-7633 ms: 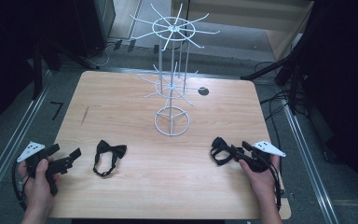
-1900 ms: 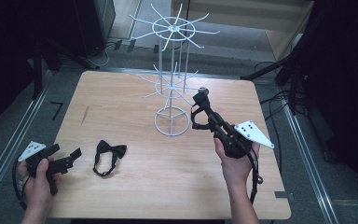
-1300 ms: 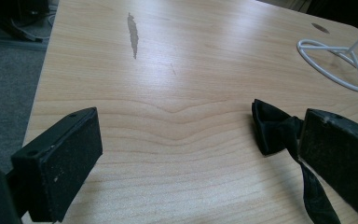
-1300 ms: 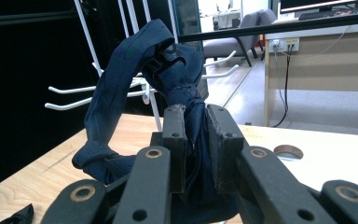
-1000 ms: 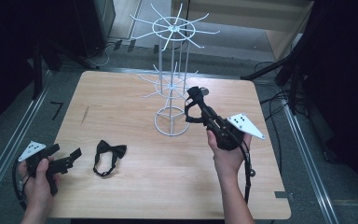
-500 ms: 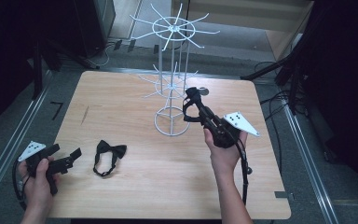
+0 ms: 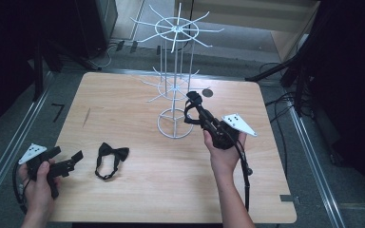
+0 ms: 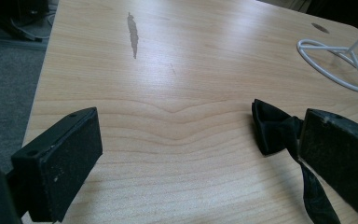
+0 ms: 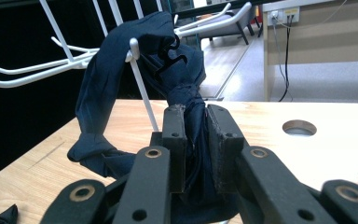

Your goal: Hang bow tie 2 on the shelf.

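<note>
At the table's left edge my left gripper [image 7: 65,160] rests with its jaws spread wide, nothing between them. Just to its right a black bow tie [image 7: 110,156] lies flat on the wooden table [image 7: 138,190]. Beyond stands the white wire rack [image 7: 173,90]. My right gripper [image 7: 193,102] has its jaws pinched narrow on a dark blue bow tie [image 9: 135,84], whose loop hangs over one rack prong.

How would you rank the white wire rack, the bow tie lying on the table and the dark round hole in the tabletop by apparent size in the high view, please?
1. White wire rack, largest by far.
2. Bow tie lying flat on the table.
3. Round hole, smallest; it lies farther from the camera, but the gap looks clear.
</note>
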`<state>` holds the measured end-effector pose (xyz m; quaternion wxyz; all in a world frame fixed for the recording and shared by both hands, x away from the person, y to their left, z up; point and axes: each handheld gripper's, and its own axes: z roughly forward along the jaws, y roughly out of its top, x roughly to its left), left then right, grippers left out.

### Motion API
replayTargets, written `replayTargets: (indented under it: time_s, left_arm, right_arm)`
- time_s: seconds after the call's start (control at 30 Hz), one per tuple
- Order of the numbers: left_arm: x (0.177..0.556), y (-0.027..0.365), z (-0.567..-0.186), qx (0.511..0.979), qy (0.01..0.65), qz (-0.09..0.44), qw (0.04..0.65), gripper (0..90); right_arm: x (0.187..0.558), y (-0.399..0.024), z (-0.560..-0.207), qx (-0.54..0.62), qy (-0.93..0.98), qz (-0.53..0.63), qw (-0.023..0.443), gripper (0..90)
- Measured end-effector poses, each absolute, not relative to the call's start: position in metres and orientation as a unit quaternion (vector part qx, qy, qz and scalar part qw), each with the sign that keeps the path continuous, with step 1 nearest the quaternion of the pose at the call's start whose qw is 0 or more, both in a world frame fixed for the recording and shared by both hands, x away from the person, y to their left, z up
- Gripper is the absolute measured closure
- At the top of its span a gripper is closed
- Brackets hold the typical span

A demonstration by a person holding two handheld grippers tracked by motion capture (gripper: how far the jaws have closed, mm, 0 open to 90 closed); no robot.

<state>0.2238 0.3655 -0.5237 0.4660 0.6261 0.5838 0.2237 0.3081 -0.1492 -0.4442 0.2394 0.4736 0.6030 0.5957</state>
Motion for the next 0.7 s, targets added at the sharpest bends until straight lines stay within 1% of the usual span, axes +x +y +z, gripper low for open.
replayTargets:
  time_s: [0.53, 0.7]
  left_arm:
    - [0.224, 0.365, -0.524, 0.626, 0.584, 0.224, 0.467, 0.1]
    - [0.224, 0.366, -0.524, 0.626, 0.584, 0.223, 0.467, 0.2]
  right_arm:
    - [0.315, -0.139, -0.465, 0.490, 0.611, 0.580, 0.225, 78.7]
    - [0.315, -0.139, -0.466, 0.489, 0.612, 0.578, 0.225, 74.8]
